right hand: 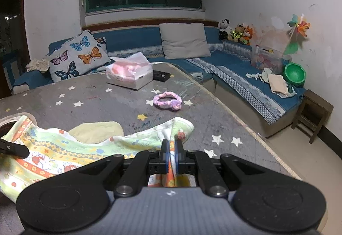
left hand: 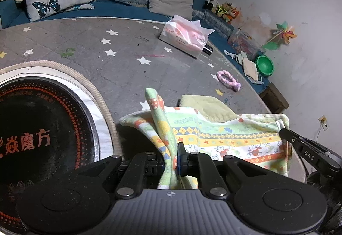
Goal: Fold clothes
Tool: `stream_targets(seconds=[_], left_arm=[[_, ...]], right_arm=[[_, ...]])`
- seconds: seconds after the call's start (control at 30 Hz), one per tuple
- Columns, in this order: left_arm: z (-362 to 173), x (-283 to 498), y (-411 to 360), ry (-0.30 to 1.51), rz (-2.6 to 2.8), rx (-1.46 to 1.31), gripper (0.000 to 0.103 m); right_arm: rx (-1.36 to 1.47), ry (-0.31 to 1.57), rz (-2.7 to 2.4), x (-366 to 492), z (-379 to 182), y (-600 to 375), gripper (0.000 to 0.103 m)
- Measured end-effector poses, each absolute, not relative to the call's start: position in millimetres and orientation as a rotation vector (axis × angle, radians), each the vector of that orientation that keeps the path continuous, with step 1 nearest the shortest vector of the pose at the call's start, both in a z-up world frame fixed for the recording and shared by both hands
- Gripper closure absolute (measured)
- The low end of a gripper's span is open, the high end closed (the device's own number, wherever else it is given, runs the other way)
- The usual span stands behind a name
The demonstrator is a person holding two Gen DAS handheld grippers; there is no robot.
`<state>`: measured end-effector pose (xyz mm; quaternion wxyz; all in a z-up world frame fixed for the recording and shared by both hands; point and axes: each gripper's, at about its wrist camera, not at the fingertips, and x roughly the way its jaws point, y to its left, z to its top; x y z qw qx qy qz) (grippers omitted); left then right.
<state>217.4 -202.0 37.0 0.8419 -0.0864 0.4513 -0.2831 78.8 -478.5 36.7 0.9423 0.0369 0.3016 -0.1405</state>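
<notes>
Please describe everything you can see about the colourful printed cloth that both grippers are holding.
The printed cloth looks like soft, thin cotton, pale green and white, with bands of yellow diamonds, orange flowers and small cartoon figures. It is lifted and stretched between the left gripper and the right gripper, each shut on a bunched corner, so the middle sags toward the grey star-patterned table cover. Behind it lies a plain yellow-green cloth, which it partly hides.

"DAS" on right tool [left hand: 308, 157]; "焱魔方", perhaps partial, on hotplate [left hand: 42, 128].
</notes>
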Motion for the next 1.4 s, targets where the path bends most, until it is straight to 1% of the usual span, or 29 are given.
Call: stream_targets(seconds=[0.17, 0.2, 0.23, 0.27, 0.3, 0.33, 0.37, 0.43, 0.5, 0.57, 0.63, 0.67, 0.7, 0.73, 0.77, 0.8, 0.83, 0.9, 0.93, 1.0, 1.1, 1.23, 1.3, 1.4], left_arm=[[34, 215, -202, 0.962, -0.582, -0.164, 0.089], [33, 215, -202, 0.964, -0.579, -0.160, 0.086], [33, 215, -202, 0.965, -0.575, -0.156, 0.080], [32, 214, -201, 0.965, -0.571, -0.151, 0.077], [32, 213, -201, 0.962, -0.568, -0.145, 0.071], [32, 212, -201, 0.959, -0.564, -0.138, 0.067], [32, 211, -200, 0.957, -0.562, -0.131, 0.065], [32, 209, -200, 0.952, -0.559, -0.121, 0.056], [33, 206, -199, 0.944, -0.554, -0.109, 0.052], [33, 203, -198, 0.935, -0.551, -0.098, 0.049], [34, 199, -196, 0.925, -0.547, -0.085, 0.041], [35, 197, -196, 0.919, -0.546, -0.079, 0.039], [36, 194, -195, 0.910, -0.545, -0.071, 0.034], [36, 192, -194, 0.901, -0.544, -0.064, 0.029], [37, 189, -193, 0.892, -0.543, -0.055, 0.026], [38, 185, -193, 0.883, -0.543, -0.045, 0.020], [39, 181, -192, 0.874, -0.544, -0.035, 0.016], [40, 173, -191, 0.853, -0.550, -0.012, 0.014], [41, 170, -190, 0.843, -0.552, -0.002, 0.010], [41, 162, -188, 0.824, -0.555, 0.016, 0.006], [41, 150, -185, 0.800, -0.554, 0.037, 0.000], [38, 135, -182, 0.776, -0.545, 0.075, 0.000], [37, 129, -179, 0.761, -0.543, 0.086, 0.000], [35, 121, -173, 0.744, -0.531, 0.092, 0.000]], right_arm=[[0.071, 0.641, -0.292, 79, 30, -478, 0.095], [0.071, 0.646, -0.293, 79, 28, -478, 0.093], [0.071, 0.651, -0.292, 79, 27, -477, 0.093], [0.073, 0.653, -0.291, 79, 26, -477, 0.092], [0.075, 0.655, -0.289, 79, 25, -476, 0.092], [0.077, 0.658, -0.286, 78, 25, -476, 0.092], [0.076, 0.660, -0.283, 78, 24, -475, 0.092], [0.074, 0.663, -0.274, 77, 24, -471, 0.089], [0.070, 0.665, -0.261, 75, 24, -467, 0.075], [0.062, 0.663, -0.249, 72, 24, -461, 0.071], [0.058, 0.664, -0.236, 68, 23, -456, 0.067], [0.060, 0.665, -0.230, 67, 23, -453, 0.062], [0.061, 0.665, -0.224, 65, 23, -451, 0.057], [0.061, 0.667, -0.218, 63, 22, -448, 0.055], [0.061, 0.669, -0.212, 61, 21, -444, 0.049], [0.061, 0.672, -0.206, 59, 20, -441, 0.045], [0.061, 0.674, -0.199, 57, 19, -437, 0.043], [0.061, 0.679, -0.187, 52, 17, -430, 0.035], [0.064, 0.679, -0.183, 49, 17, -429, 0.034], [0.071, 0.681, -0.180, 45, 16, -424, 0.027], [0.081, 0.683, -0.175, 38, 13, -415, 0.020], [0.097, 0.682, -0.165, 29, 12, -405, 0.016], [0.102, 0.682, -0.164, 26, 12, -401, 0.010], [0.102, 0.681, -0.168, 20, 12, -393, 0.005]])
